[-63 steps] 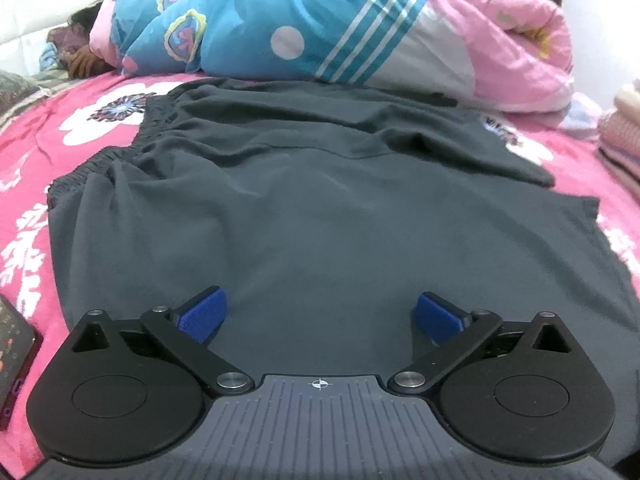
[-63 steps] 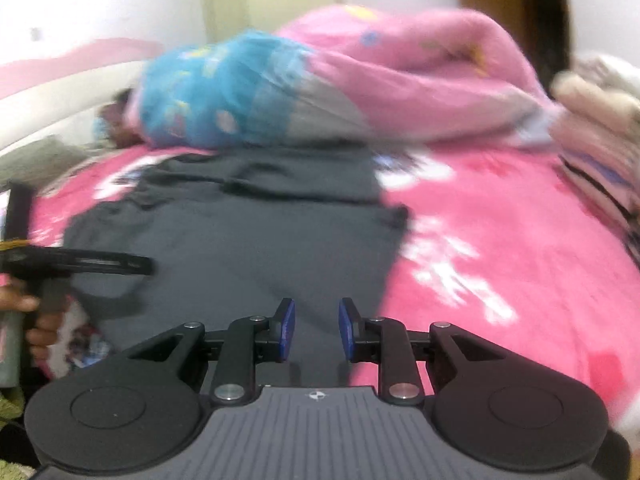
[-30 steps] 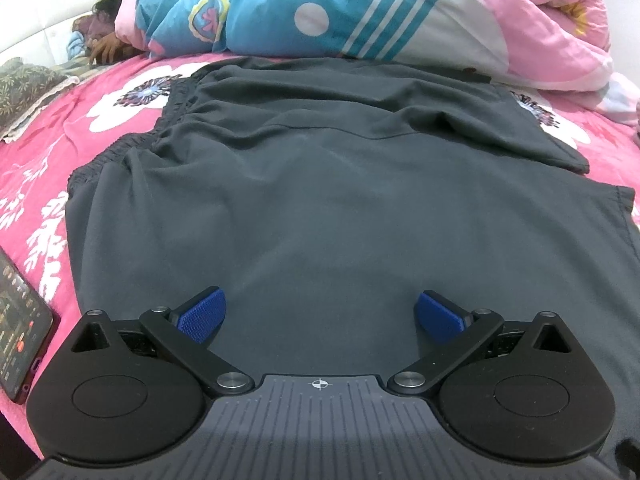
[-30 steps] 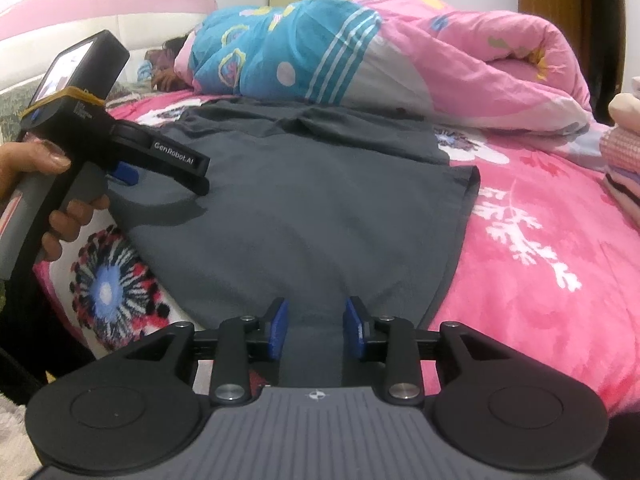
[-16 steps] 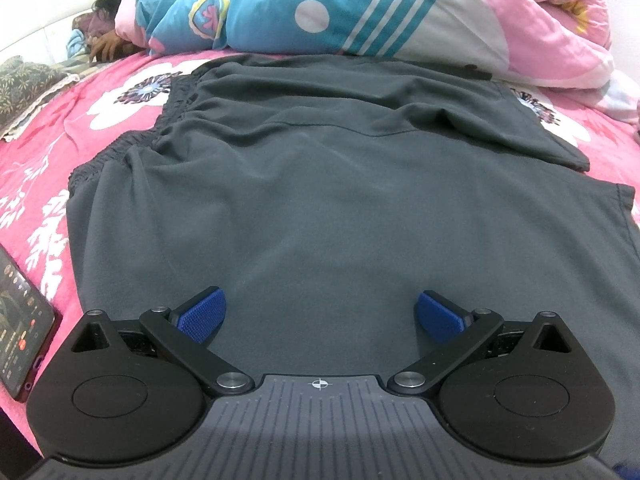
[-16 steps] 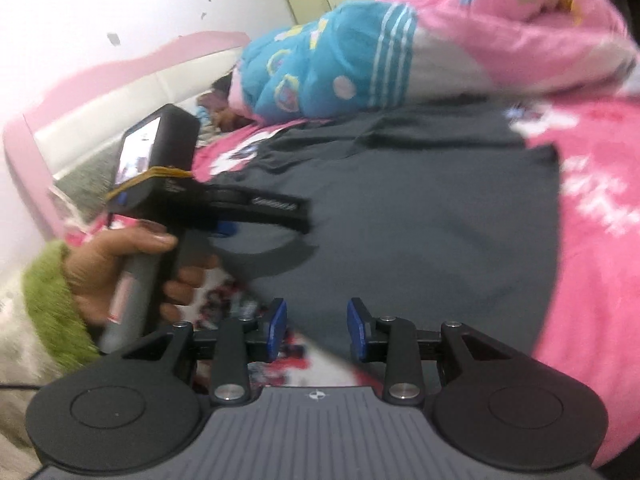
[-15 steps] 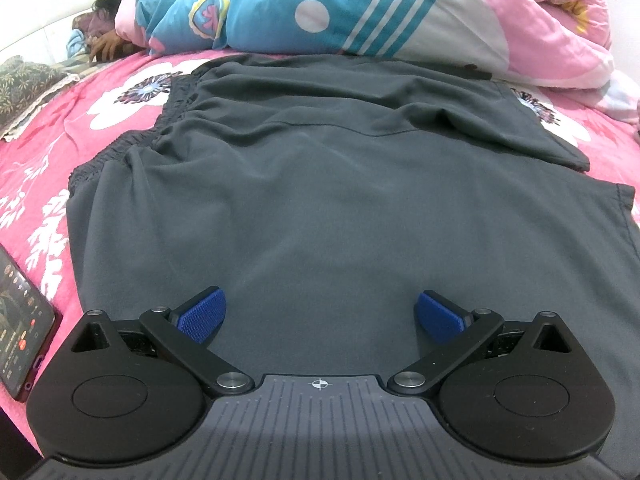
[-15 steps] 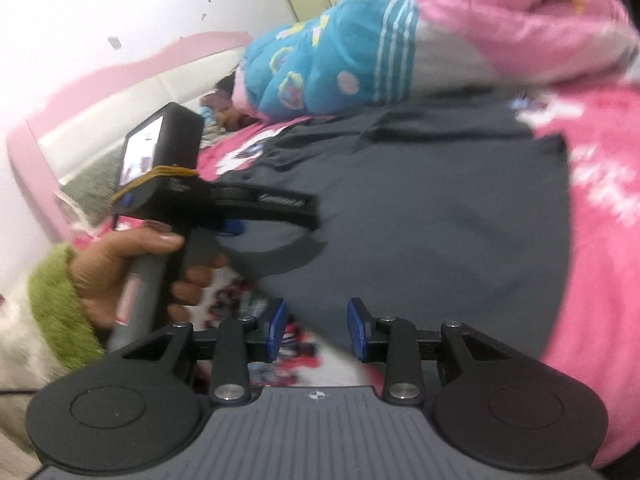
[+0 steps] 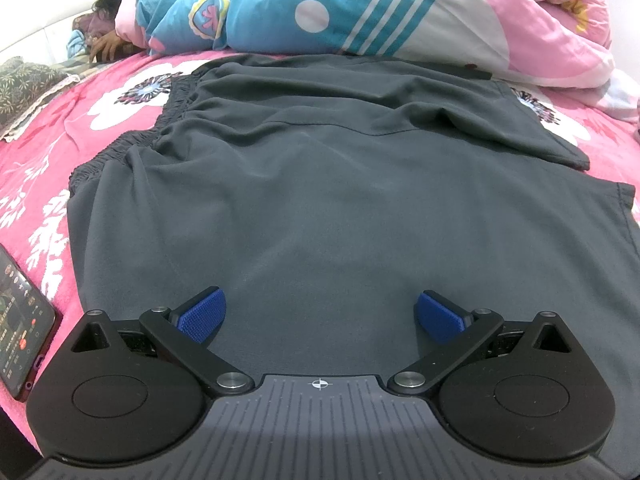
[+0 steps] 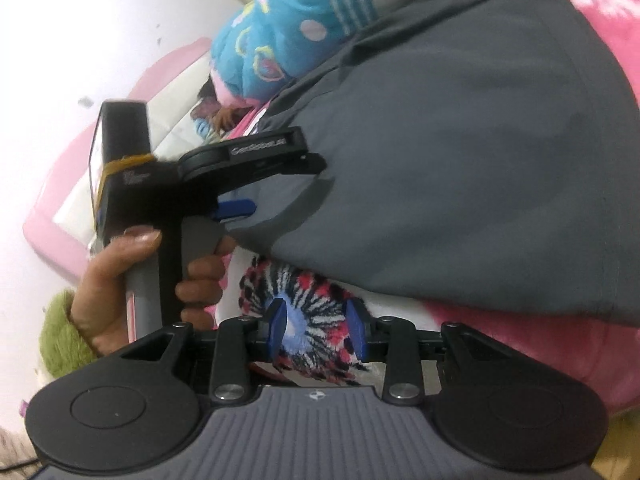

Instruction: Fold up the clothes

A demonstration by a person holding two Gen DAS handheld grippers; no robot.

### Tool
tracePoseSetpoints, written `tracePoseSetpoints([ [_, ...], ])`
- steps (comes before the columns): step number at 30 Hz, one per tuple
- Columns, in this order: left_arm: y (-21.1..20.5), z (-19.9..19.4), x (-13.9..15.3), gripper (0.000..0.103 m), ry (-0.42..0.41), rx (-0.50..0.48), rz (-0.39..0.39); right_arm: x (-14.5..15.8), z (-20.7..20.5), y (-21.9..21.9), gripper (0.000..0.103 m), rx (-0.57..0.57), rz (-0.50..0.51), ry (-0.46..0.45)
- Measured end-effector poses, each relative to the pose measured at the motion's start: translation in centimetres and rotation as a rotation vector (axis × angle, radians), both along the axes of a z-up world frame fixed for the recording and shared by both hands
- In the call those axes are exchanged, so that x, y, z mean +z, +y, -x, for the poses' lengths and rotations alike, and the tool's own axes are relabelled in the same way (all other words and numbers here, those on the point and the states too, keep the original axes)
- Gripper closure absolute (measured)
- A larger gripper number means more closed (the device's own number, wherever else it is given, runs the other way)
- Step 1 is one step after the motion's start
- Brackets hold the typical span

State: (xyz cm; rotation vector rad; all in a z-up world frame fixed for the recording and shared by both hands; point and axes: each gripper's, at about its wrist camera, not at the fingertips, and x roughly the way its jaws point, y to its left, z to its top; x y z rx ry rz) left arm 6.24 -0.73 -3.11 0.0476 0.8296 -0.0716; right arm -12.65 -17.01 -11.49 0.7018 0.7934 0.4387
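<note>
1. Lining up for the first fold: the grey shorts [image 9: 340, 208] lie spread flat on the pink floral bed [image 9: 36, 168], straight ahead of the left gripper [image 9: 320, 316], with no fold made yet by the look of it.
2. Left gripper hovers over the near part of the shorts, jaws wide apart and empty.
3. Right gripper [image 10: 318, 330] is rolled over on its side, jaws partly apart with nothing between them; only the bedsheet's flower print shows in the gap.
4. Shorts' near hem [image 10: 500, 304] sits just beyond the right gripper's tips, up and to their right. Next move likely calls for reaching that edge and pinching it.
5. Left of the left gripper, a phone [image 9: 20, 320] lies on the bed just beside the shorts' side edge — worth avoiding.
6. Far ahead, a bundled quilt [image 9: 360, 4] touches the shorts' far edge, so room to fold that way is limited; the pink sheet to the right looks open.
</note>
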Motion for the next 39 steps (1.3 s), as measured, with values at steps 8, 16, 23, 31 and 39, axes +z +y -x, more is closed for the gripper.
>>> tracePoseSetpoints([
  [8,0.8,0.7,0.2,0.0,-0.036,-0.011,0.047,-0.9,-0.3,-0.8,0.068,-0.044,-0.086,0.042],
  [16,3.6,3.7,2.0,0.0,-0.183,0.019,0.133,-1.2,-0.7,-1.0,0.068,-0.055,-0.115,0.062],
  [23,6.5,6.4,2.3,0.0,-0.275,0.044,0.218,-1.4,-0.8,-1.9,0.068,-0.108,-0.188,0.102],
  [31,9.8,8.0,1.6,0.0,-0.318,0.109,0.318,-2.1,-0.7,-3.4,0.068,-0.212,-0.299,0.163],
  [39,11.3,7.8,1.2,0.001,-0.316,0.132,0.378,-2.4,-0.3,-5.0,0.067,-0.334,-0.411,0.196],
])
